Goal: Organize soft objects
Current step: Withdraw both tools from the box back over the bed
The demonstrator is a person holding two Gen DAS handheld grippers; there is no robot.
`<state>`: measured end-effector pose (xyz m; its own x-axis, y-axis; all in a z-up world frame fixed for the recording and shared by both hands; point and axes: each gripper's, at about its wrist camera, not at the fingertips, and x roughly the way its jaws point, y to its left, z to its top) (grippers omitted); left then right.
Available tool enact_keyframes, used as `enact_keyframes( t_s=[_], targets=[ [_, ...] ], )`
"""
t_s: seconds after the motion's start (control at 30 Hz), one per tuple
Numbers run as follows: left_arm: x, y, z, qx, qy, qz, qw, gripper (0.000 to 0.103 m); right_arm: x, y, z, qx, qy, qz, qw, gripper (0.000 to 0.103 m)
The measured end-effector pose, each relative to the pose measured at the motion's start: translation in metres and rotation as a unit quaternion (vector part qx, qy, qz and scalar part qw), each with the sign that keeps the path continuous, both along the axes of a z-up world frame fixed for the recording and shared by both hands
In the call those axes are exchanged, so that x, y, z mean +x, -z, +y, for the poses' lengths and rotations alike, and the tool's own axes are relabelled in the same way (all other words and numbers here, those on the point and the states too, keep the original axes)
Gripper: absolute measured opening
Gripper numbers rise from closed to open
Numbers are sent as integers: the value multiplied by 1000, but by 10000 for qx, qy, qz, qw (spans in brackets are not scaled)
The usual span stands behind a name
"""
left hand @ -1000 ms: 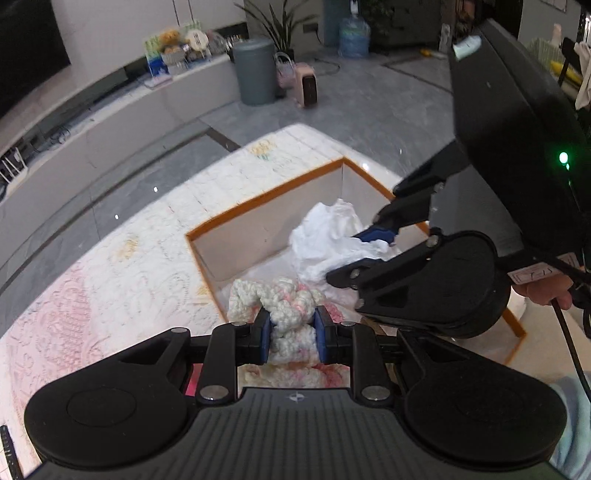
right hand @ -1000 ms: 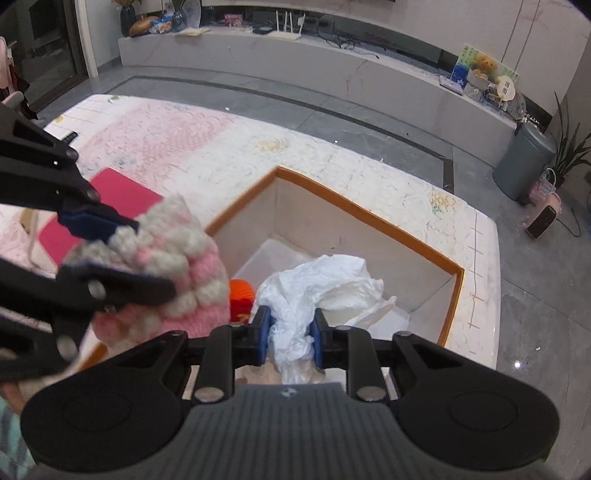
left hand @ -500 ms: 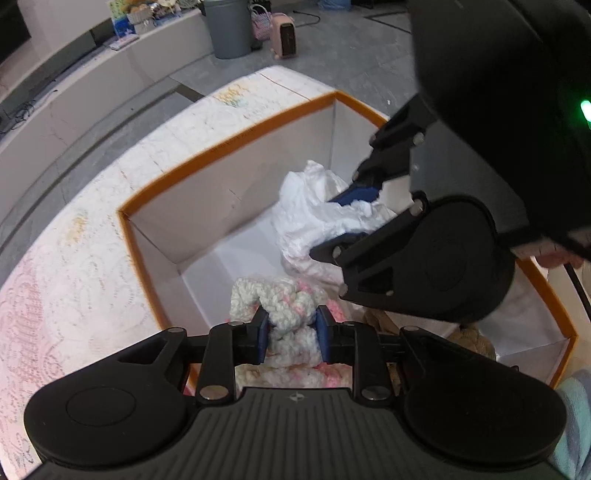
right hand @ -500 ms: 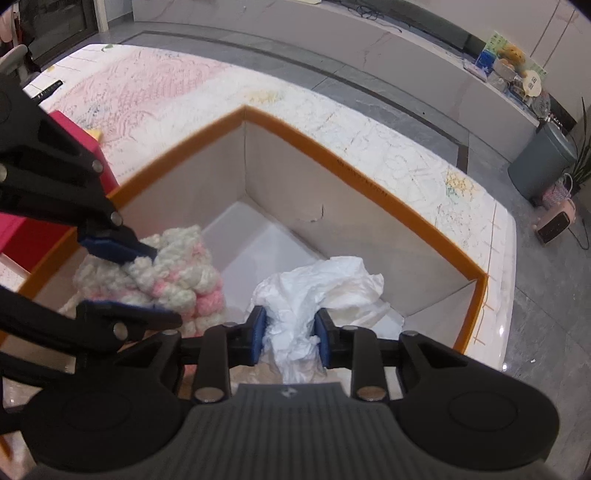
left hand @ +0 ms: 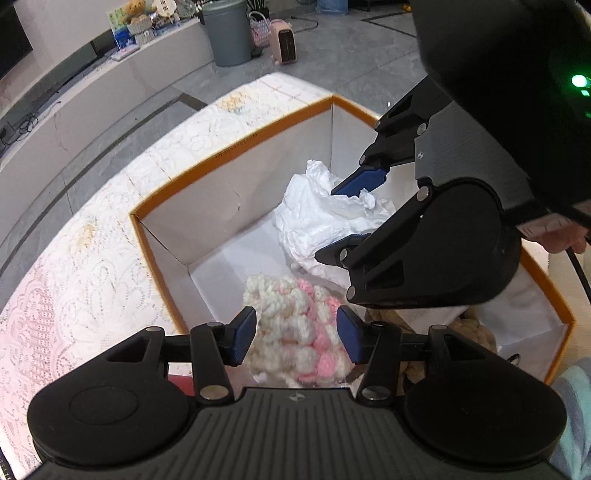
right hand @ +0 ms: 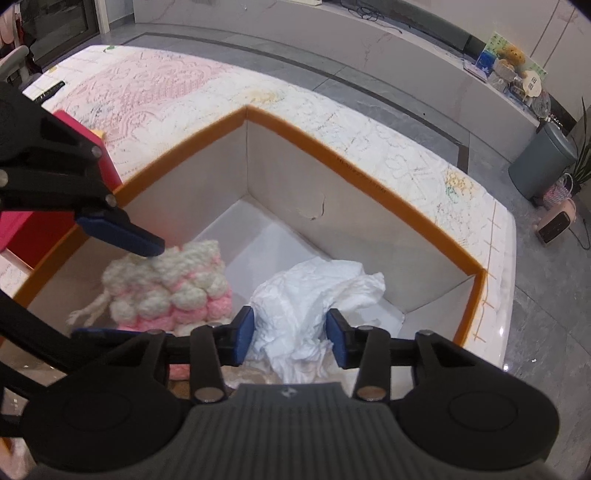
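A pink-and-white knitted piece [left hand: 295, 325] lies inside the orange-rimmed box [left hand: 229, 155], and my left gripper [left hand: 295, 338] straddles it. The left jaws are opening, their blue pads standing clear of the yarn. In the right wrist view the same knit [right hand: 166, 291] sits at the box's left between the left gripper [right hand: 122, 288] fingers. A crumpled white cloth [right hand: 314, 291] rests against the box [right hand: 369, 177] floor with my right gripper [right hand: 291, 338] over it. The right jaws are also opening, with the cloth [left hand: 317, 221] loose between the pads of the right gripper [left hand: 351, 214].
Beige soft items [left hand: 472, 328] lie in the box's near right corner. A red box [right hand: 22, 236] stands outside the left wall on the lace tablecloth [left hand: 74, 277]. A person's hand [left hand: 565, 236] holds the right gripper. A grey bin [left hand: 225, 33] and small heater [left hand: 284, 46] stand on the floor beyond.
Both grippers came down into the box and their jaws spread. The knitted piece and the white cloth, pinched before, now lie loose in the box.
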<state>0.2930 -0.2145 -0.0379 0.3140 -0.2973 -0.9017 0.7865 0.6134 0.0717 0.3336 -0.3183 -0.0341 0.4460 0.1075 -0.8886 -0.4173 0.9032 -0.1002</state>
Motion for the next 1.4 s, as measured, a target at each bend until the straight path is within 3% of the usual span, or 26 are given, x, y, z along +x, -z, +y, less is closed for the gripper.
enact_keyframes(
  t_s=[0.13,0.27,0.5,0.7,0.97,1.23,1.4],
  targets=[
    [-9,-15,11,-91,-32,-91,9999,60,-6,-13,2,-29,27,-100,9999,47],
    [-21,-28,24,-153,-81,-218,9996,60,-16,-27,5,-76,21,-235,9997,56],
    [-43,-48,52,-341,-263,-412,9982,60,-39,-48,18,-71,-1,-429,9991,56],
    [-63,-68,94,-804,-704,-554,9927,60,-71,-69,38,262,85,-772,9966,56],
    [-93,-86,178,-1482,-1641,-921,9709,60,-118,-89,83,862,204,-1419,9859,60],
    [-119,-76,273,-1843,-2936,-1131,9312,60,-152,-88,151,1658,36,-1923,9672,61],
    [-127,-55,311,-1561,-3225,-979,9285,59,-160,-68,204,1899,-240,-1857,9638,61]
  ],
)
